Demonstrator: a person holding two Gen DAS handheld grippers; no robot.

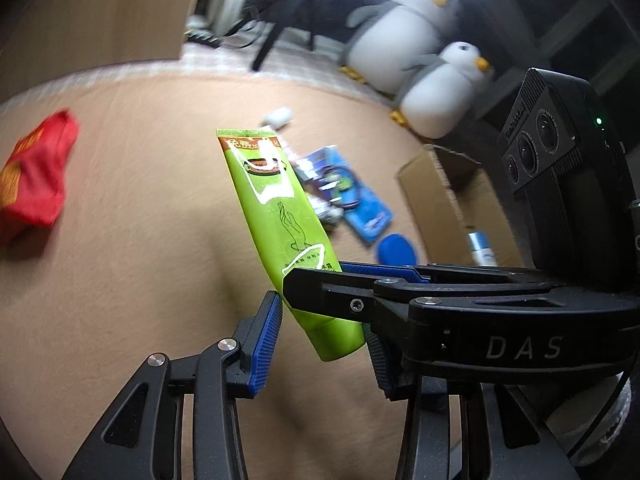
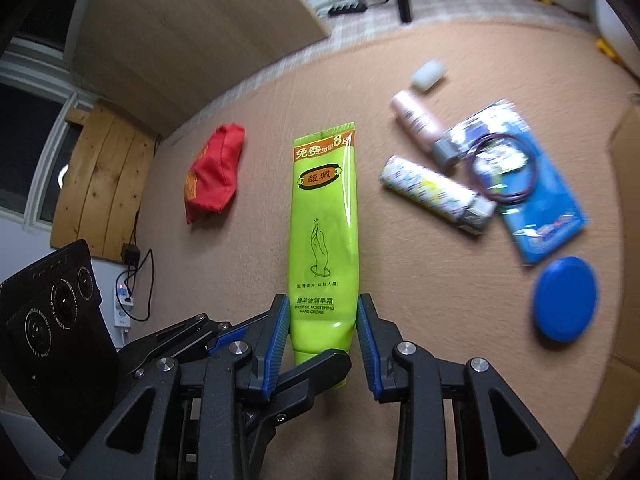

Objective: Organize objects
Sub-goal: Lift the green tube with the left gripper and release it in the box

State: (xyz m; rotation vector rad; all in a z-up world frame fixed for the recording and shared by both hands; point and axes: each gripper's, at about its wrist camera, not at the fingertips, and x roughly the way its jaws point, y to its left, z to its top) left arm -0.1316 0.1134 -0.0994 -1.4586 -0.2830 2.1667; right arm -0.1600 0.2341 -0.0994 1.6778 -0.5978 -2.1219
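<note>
Both my grippers clamp the cap end of a green hand cream tube (image 2: 324, 216), lifted above the middle of the tan carpet (image 1: 132, 208): my right gripper (image 2: 322, 336) and my left gripper (image 1: 324, 344). I judge I'm carrying it; next comes lowering it into the cardboard box (image 1: 436, 176) at the carpet's right edge.

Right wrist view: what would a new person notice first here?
The bright green hand cream tube stands out first, in the centre, its cap end held by both the right gripper and the left gripper. Left of it lies a red pouch; at the right, a blue round lid.
</note>
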